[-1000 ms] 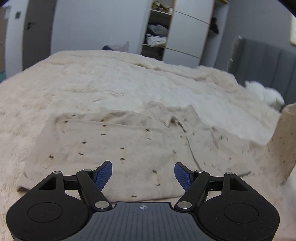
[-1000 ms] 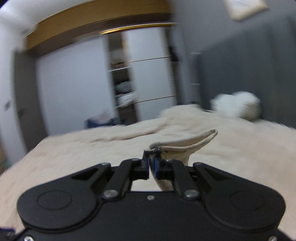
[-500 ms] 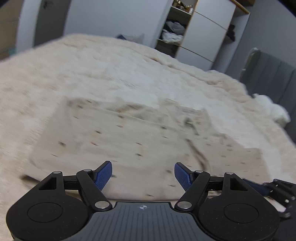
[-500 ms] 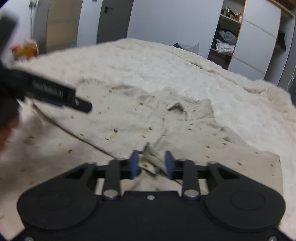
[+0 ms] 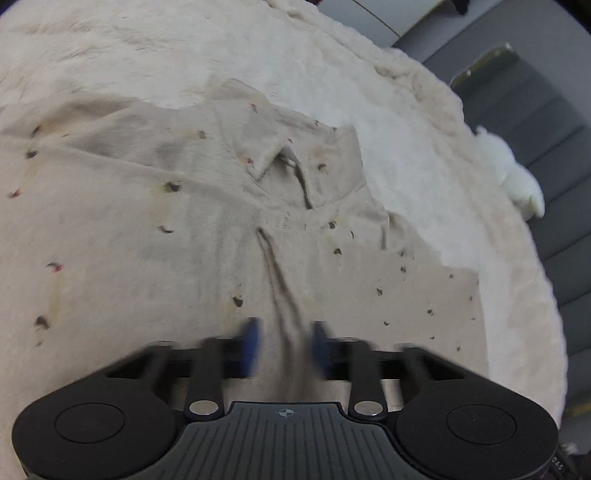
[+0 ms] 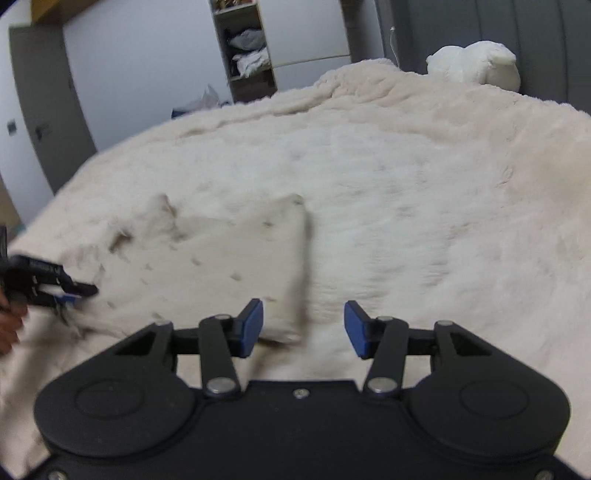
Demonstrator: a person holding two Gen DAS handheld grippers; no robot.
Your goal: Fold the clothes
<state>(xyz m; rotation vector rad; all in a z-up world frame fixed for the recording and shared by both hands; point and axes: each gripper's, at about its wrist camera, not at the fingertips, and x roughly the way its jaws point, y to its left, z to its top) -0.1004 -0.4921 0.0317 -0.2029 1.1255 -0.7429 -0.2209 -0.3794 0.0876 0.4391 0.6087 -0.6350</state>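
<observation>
Shirt (image 5: 192,229): beige, speckled, seemingly soft, lying rumpled.

My shirt (image 5: 207,229) is thin, matt woven cloth, beige with small dark flecks, creased along its placket and soft at the collar. Under it the blanket (image 6: 424,192) on the bed is thick cream plush, fuzzy and rough-napped, matted in places. My left claw (image 5: 283,349) has matt black plastic arms with a fine grain, blue pads (image 5: 251,343) that look rubbery, bright metal pivot pins, and a ribbed grey plastic body. My right claw (image 6: 303,326) has the same matt black plastic, blue pads and shiny metal rivets. The soft toy (image 6: 476,64) is white plush. The headboard (image 6: 535,33) is padded grey cloth. The wardrobe (image 6: 317,33) fronts are smooth and matt.
</observation>
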